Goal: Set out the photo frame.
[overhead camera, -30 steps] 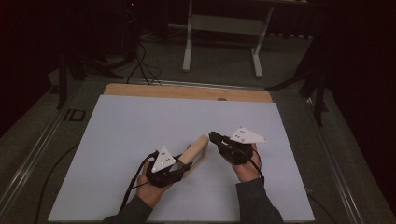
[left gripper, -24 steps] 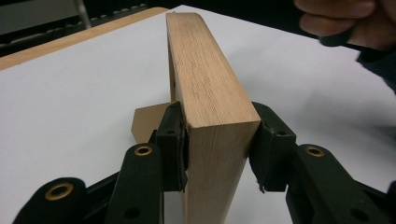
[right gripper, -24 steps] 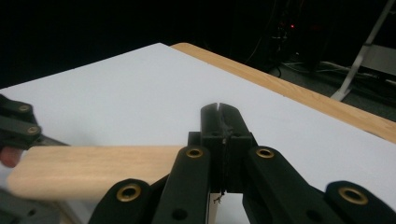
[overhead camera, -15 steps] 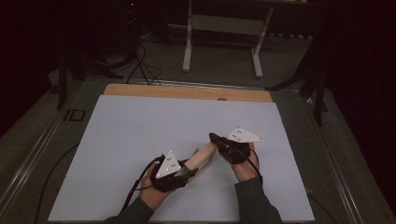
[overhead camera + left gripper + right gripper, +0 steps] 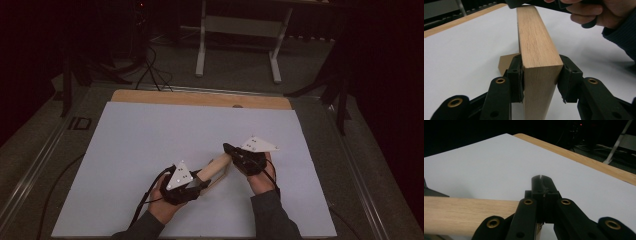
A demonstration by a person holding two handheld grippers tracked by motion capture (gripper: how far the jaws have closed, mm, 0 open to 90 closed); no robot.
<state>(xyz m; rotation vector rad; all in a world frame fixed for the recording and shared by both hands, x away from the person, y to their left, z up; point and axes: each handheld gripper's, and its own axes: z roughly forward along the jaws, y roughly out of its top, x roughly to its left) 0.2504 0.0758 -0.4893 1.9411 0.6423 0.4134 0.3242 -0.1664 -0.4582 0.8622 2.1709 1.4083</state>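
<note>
the letters "id" (image 5: 80,123) are seen printed on the dark floor at the white table's (image 5: 150,135) nine o'clock edge. a pale wooden block (image 5: 214,167) is held above the white sheet near its six o'clock side, clamped at its near end between the jaws of the left gripper (image 5: 540,80). the right gripper (image 5: 541,185), its jaws pressed together with nothing between them, is set at the block's far end, toward two o'clock from the left gripper.

Smooth pale wooden block (image 5: 537,47), matt white tabletop (image 5: 165,135)
</note>
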